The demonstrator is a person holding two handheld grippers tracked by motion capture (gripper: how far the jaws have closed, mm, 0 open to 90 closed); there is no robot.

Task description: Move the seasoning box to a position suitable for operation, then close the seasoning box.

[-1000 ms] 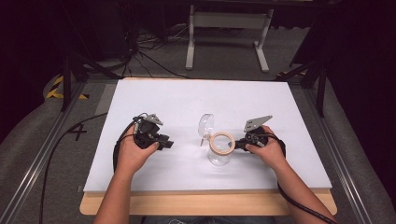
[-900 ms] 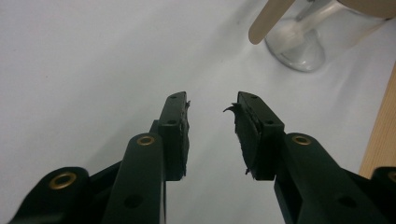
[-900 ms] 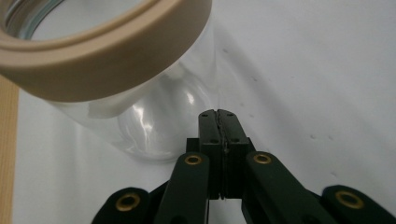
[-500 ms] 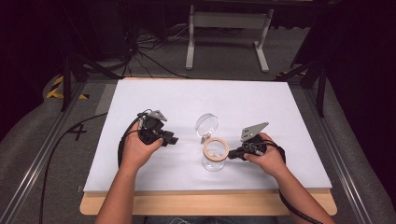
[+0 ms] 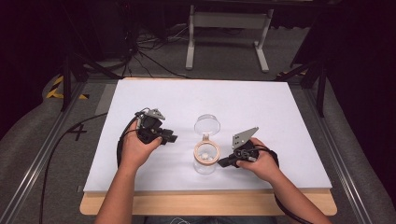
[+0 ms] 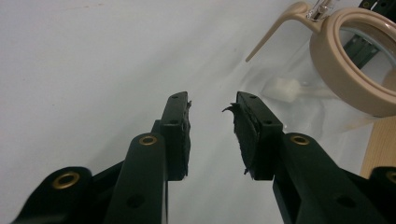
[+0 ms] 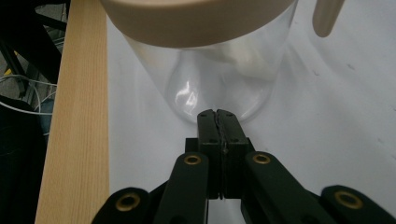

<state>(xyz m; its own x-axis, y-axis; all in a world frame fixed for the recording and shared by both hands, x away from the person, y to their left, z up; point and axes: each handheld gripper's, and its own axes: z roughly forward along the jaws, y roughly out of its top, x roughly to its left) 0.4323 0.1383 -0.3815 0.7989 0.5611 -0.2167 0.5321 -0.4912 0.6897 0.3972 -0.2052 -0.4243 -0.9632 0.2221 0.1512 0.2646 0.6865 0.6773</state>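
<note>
— What is lying on the table [image 5: 280, 116] at this moment?

— A white sheet is covering most of the tabletop, and a strip of pale wood is showing along the near edge. Near the middle of the front half, a clear glass jar [image 5: 206, 161] is standing upright, with a tan ring around its mouth. Its round clear lid [image 5: 208, 124] is hanging open on the far side, joined to the ring by a hinge.

— And the two tools?

— The right gripper [image 5: 225, 162] is sitting just beside the jar on the person's right, tips pointing at the glass; in the right gripper view its jaws are pressing flat together, clamping nothing. The left gripper [image 5: 172, 138] is hovering to the jar's left, a little apart from it, with its jaws standing apart and white sheet showing between them.

— Anything inside the jar?

— Something small and white [image 6: 286, 88] is lying at the bottom; I cannot tell what.
</note>
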